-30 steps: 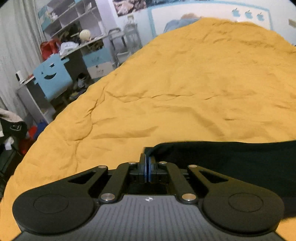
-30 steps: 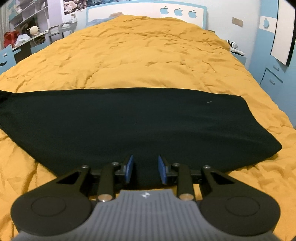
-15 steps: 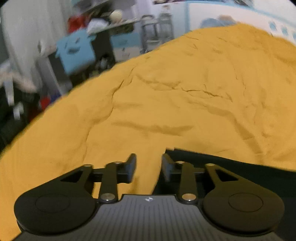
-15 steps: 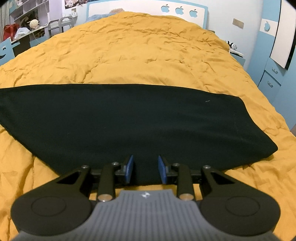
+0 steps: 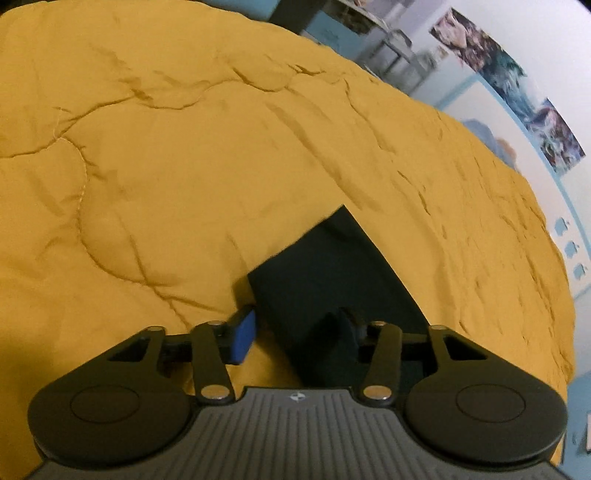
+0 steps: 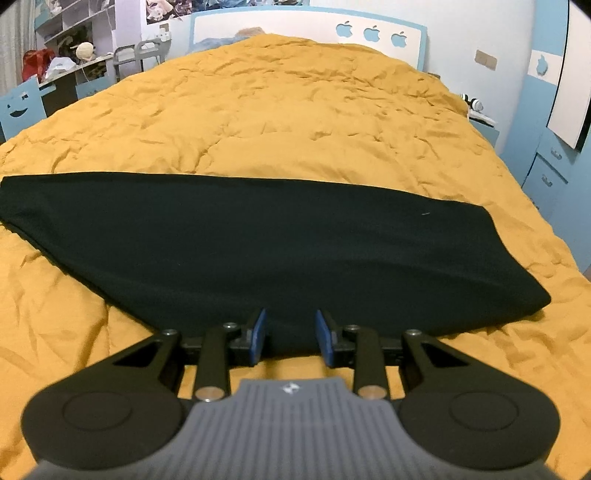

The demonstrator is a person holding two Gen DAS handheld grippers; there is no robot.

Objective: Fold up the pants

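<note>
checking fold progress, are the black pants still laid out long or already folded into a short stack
Laid out long. In the right wrist view the black pants stretch as one flat band across the yellow quilt, with no end turned back over.

A mustard-yellow quilt [image 6: 295, 122] covers the bed, running up to a white headboard [image 6: 306, 27] edged in blue with three apple cut-outs at twelve o'clock. At ten o'clock stand cluttered white shelves [image 6: 70, 22] and a desk [image 6: 70, 79], fronted by a blue smiling-face chair back [image 6: 22, 109]. Blue drawers [image 6: 546, 171] (small handles) sit at two o'clock against a pale wall [image 6: 495, 33].
</note>
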